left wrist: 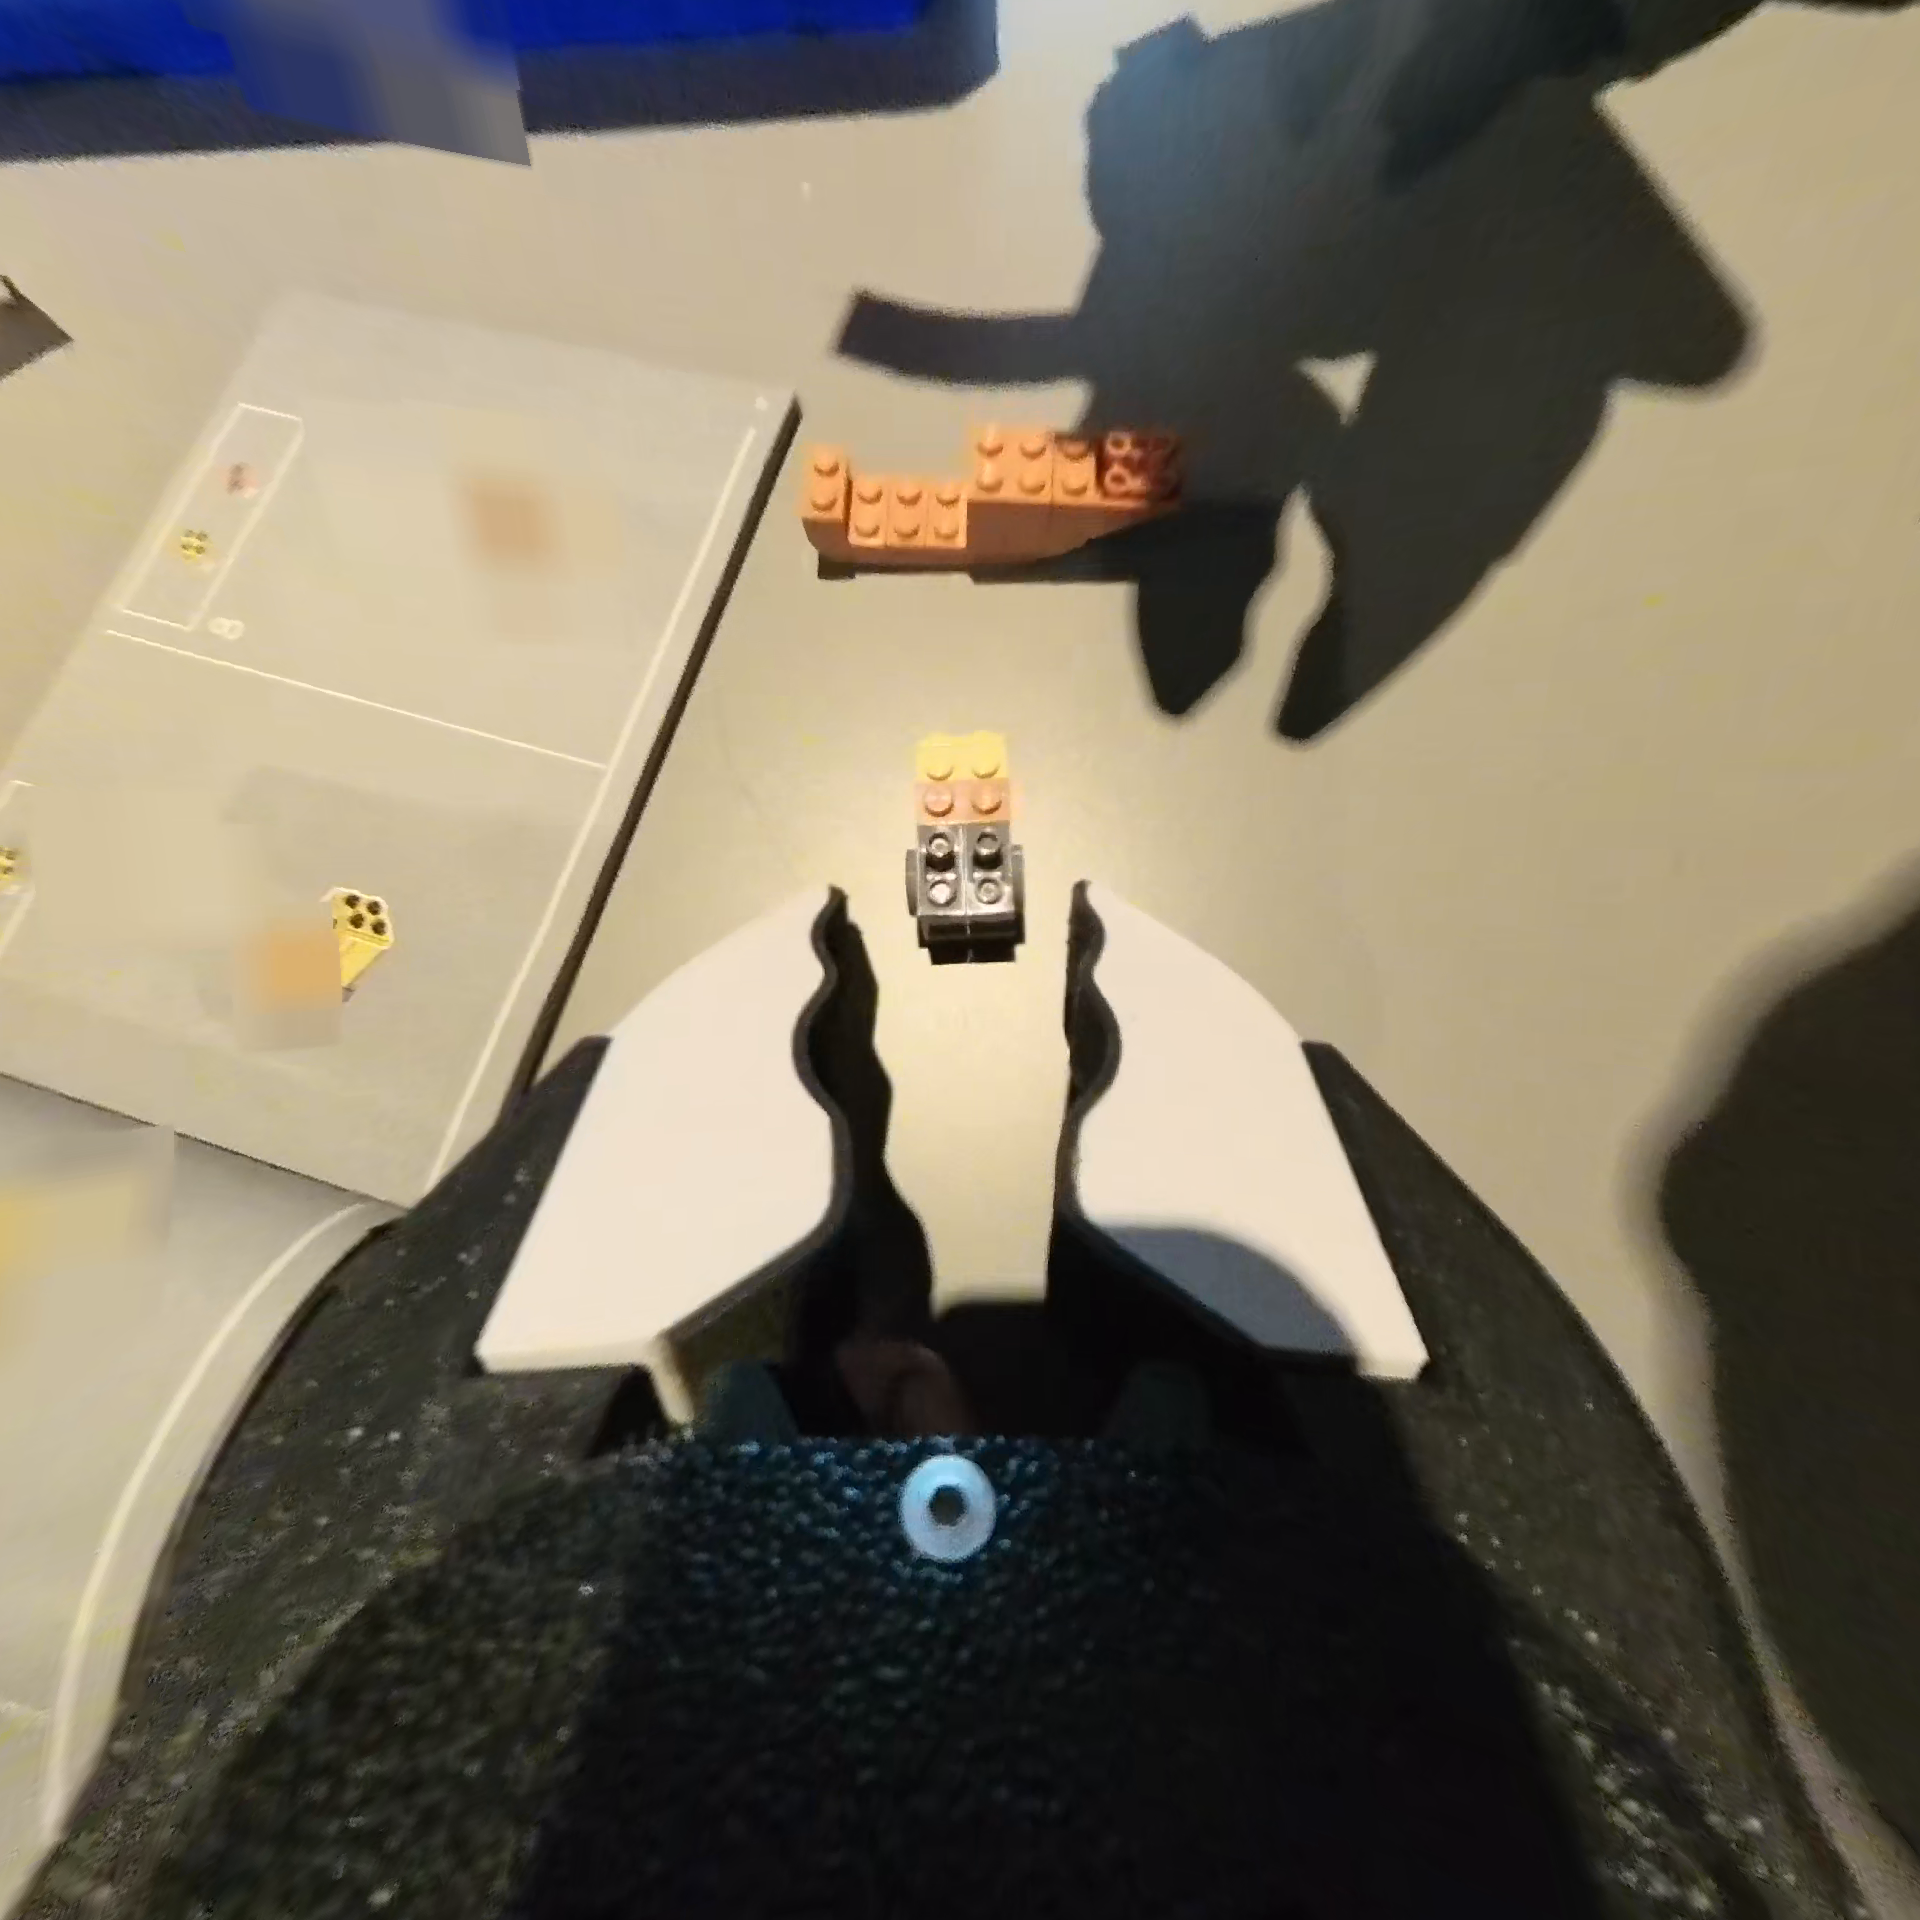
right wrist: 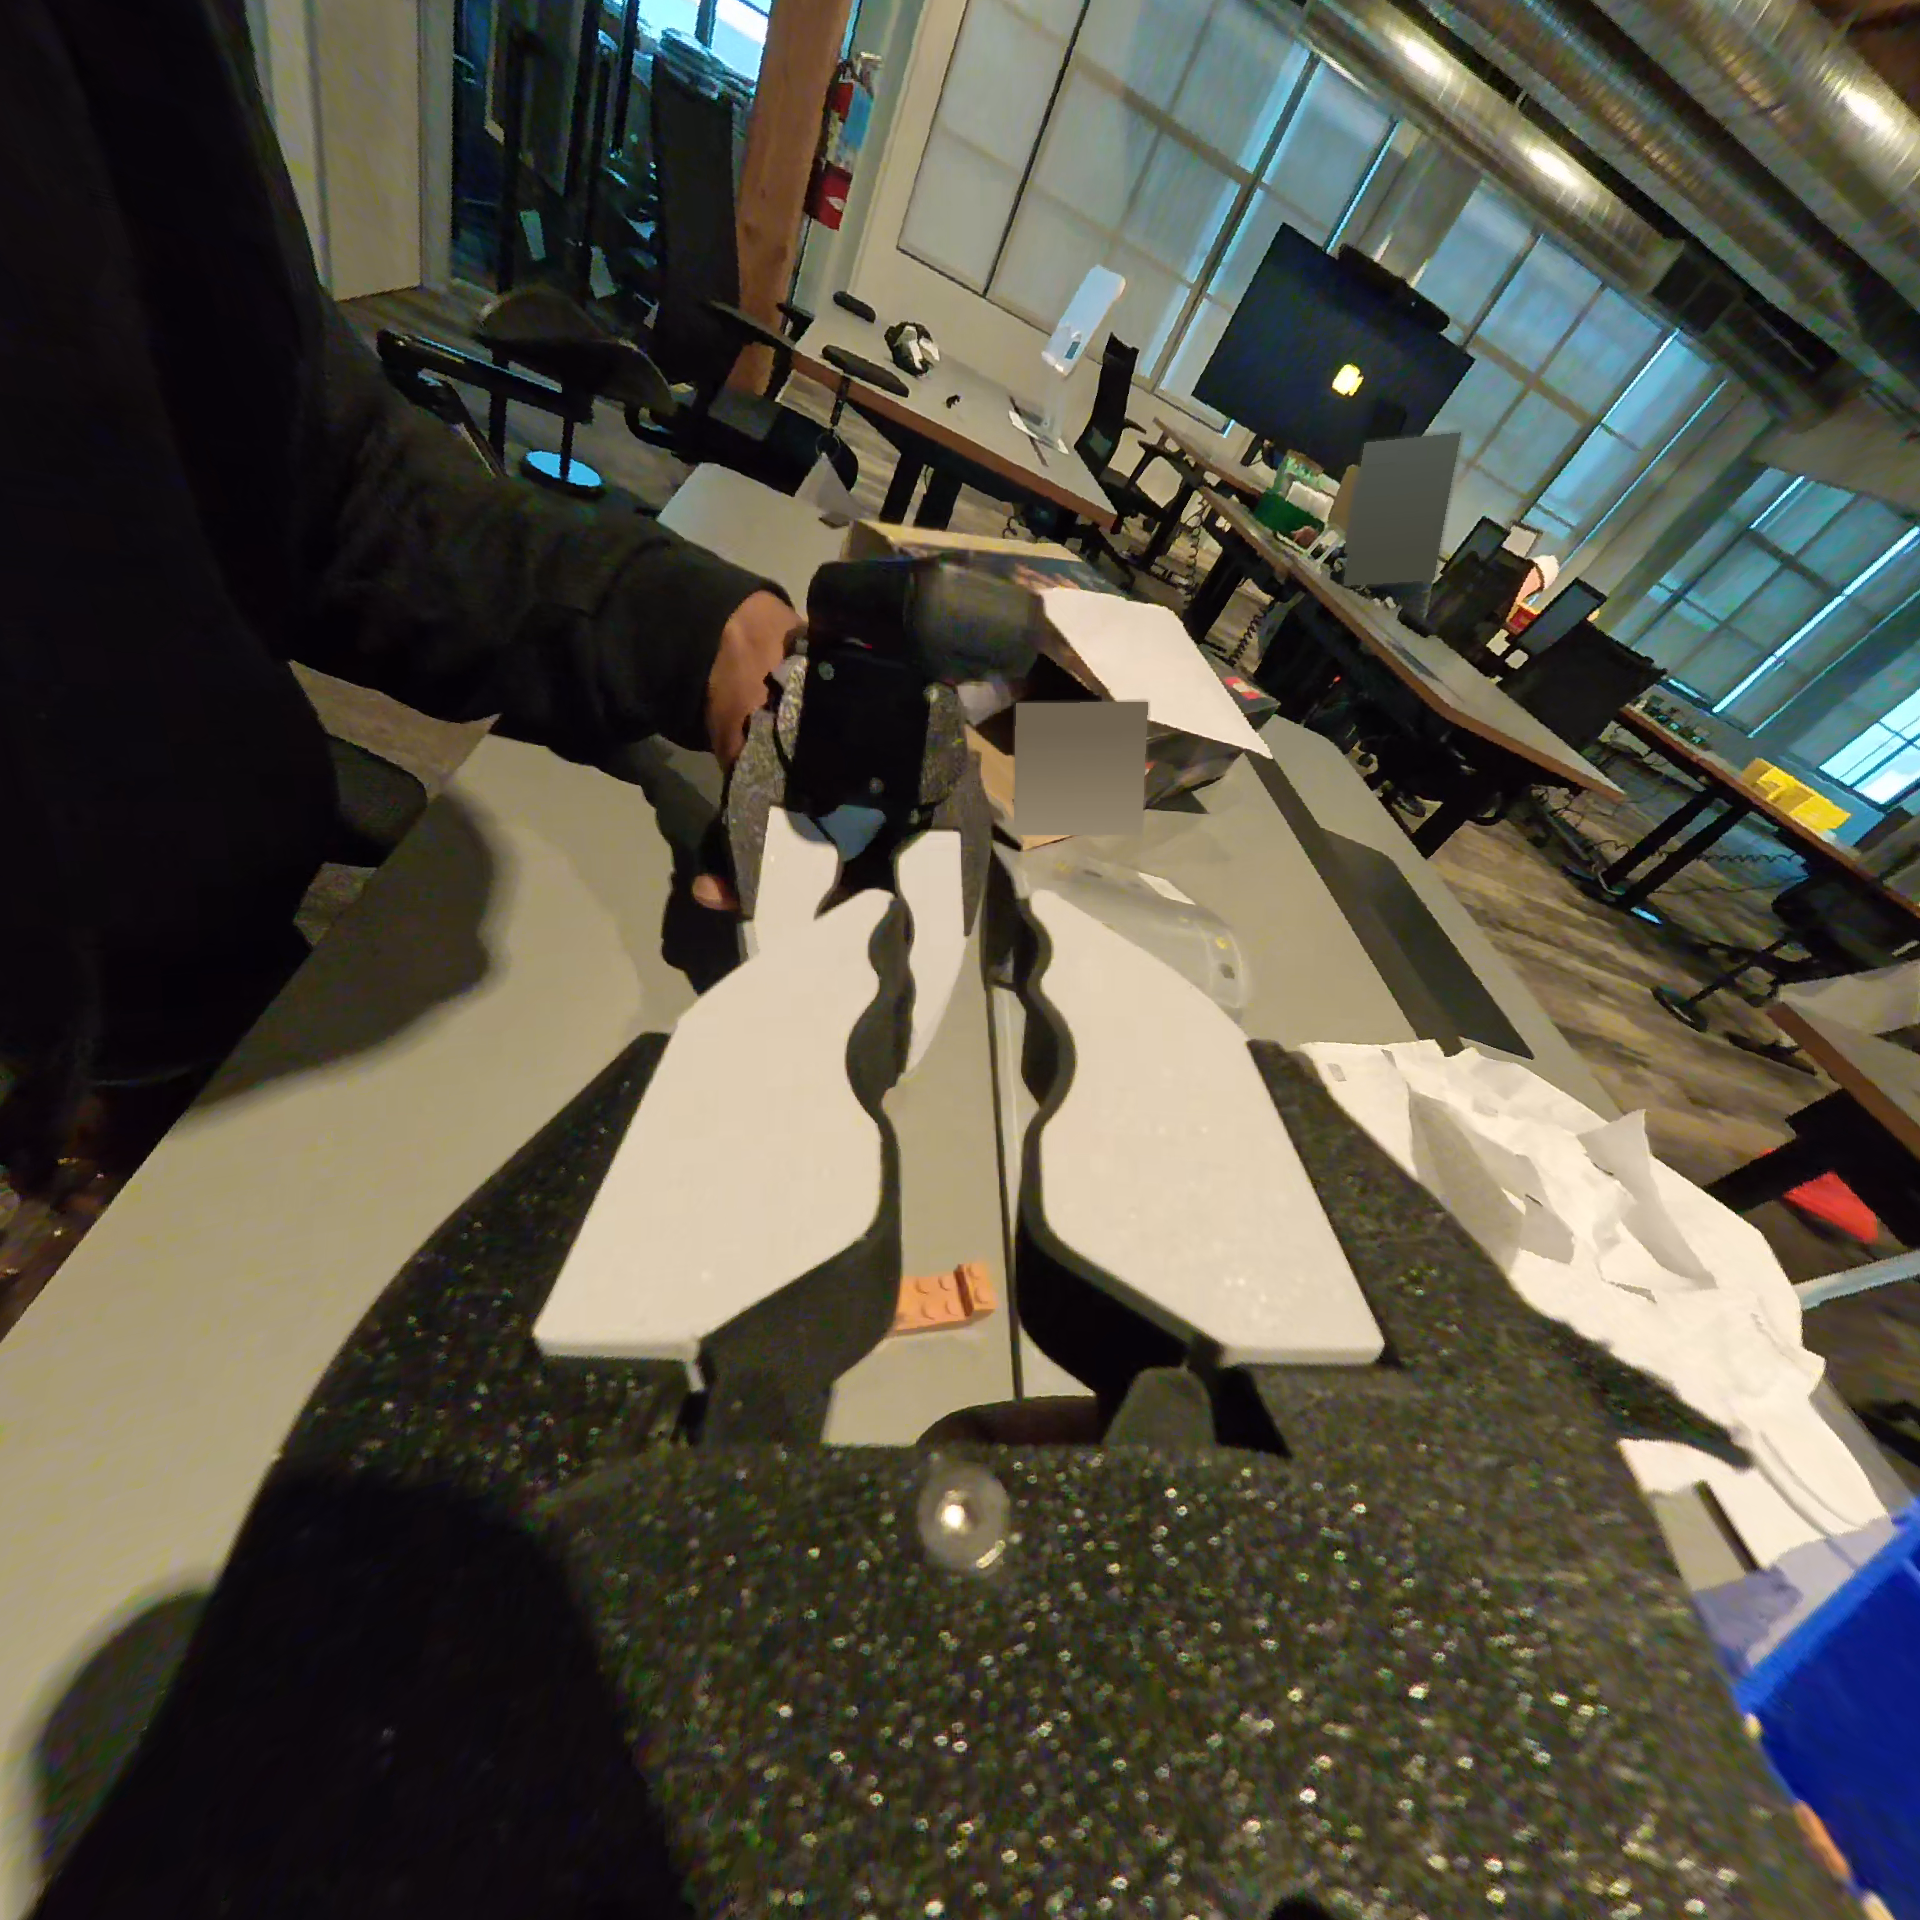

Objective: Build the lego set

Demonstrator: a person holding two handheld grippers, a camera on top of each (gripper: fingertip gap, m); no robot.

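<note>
In the left wrist view, a small stack of yellow, tan and dark grey bricks (left wrist: 964, 831) lies on the grey table just beyond my open left gripper (left wrist: 956, 894), with nothing between its fingers. A longer orange-brown brick assembly (left wrist: 987, 494) lies farther off, partly in shadow. My right gripper (right wrist: 961, 914) is open and empty, held above the table. An orange studded piece (right wrist: 940, 1299) shows on the table between its finger bases. Beyond it, a hand (right wrist: 748, 675) in a black sleeve holds the left gripper, its fingers (right wrist: 940, 935) pointing down.
An instruction booklet (left wrist: 416, 675) lies open at the left. A blue bin (left wrist: 727, 52) stands at the far edge and also shows in the right wrist view (right wrist: 1849, 1714). Crumpled white paper bags (right wrist: 1558, 1195) lie to the right. A cardboard box (right wrist: 1049, 634) stands behind. The grippers' ends are close to 15 centimetres from one another.
</note>
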